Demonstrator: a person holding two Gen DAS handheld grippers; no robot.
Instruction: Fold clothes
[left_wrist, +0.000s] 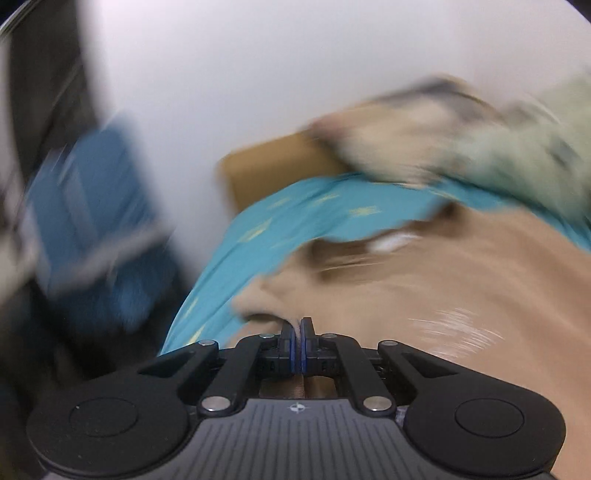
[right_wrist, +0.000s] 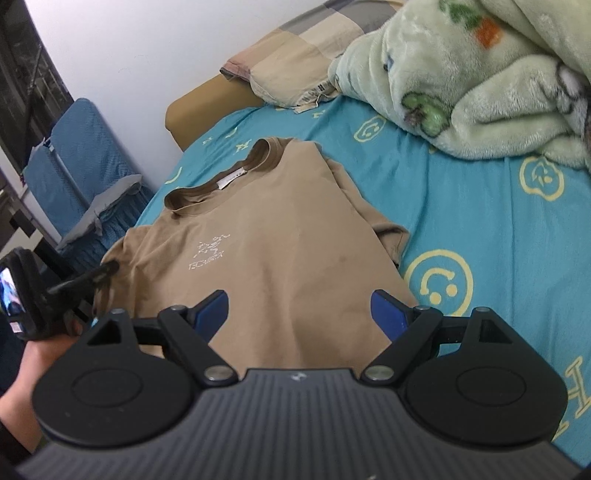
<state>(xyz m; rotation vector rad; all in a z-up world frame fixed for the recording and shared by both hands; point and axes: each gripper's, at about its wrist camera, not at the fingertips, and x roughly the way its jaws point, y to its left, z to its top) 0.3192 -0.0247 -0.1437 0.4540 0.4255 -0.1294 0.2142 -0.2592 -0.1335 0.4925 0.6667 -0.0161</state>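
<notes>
Left gripper (left_wrist: 300, 325) clenched on tan T-shirt (right_wrist: 266, 236) edge; right gripper (right_wrist: 299, 314) spread wide above it.

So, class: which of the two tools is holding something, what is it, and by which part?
The left tool is shut on the tan T-shirt, near its sleeve edge, though blur hides the exact spot. The right tool stands open above the shirt, holding nothing.

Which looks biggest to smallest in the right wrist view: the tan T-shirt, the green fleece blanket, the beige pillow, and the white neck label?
1. tan T-shirt
2. green fleece blanket, cut off by the frame, so its rank against the shirt is unsure
3. beige pillow, farther away
4. white neck label
</notes>
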